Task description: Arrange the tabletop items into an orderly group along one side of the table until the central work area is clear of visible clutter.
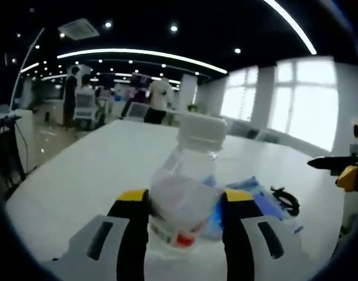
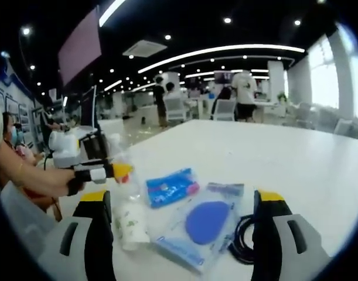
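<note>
A clear plastic bottle (image 1: 187, 175) with a white cap and a label stands between the yellow-tipped jaws of my left gripper (image 1: 181, 196), which is shut on it. In the right gripper view the same bottle (image 2: 129, 219) rests on the white table (image 2: 284, 158) at the left, with the left gripper (image 2: 111, 171) clamped on its upper part. My right gripper (image 2: 183, 196) is open, jaws wide apart above the table. Between them lie a blue packet (image 2: 170, 186), a clear bag holding a blue round piece (image 2: 205, 225), and a black cable (image 2: 243, 240).
The right gripper (image 1: 337, 167) juts in at the right edge of the left gripper view, past the black cable (image 1: 287, 202) and blue packet (image 1: 255, 196). A person's arm (image 2: 26, 178) is at the left. People and chairs stand beyond the table's far end.
</note>
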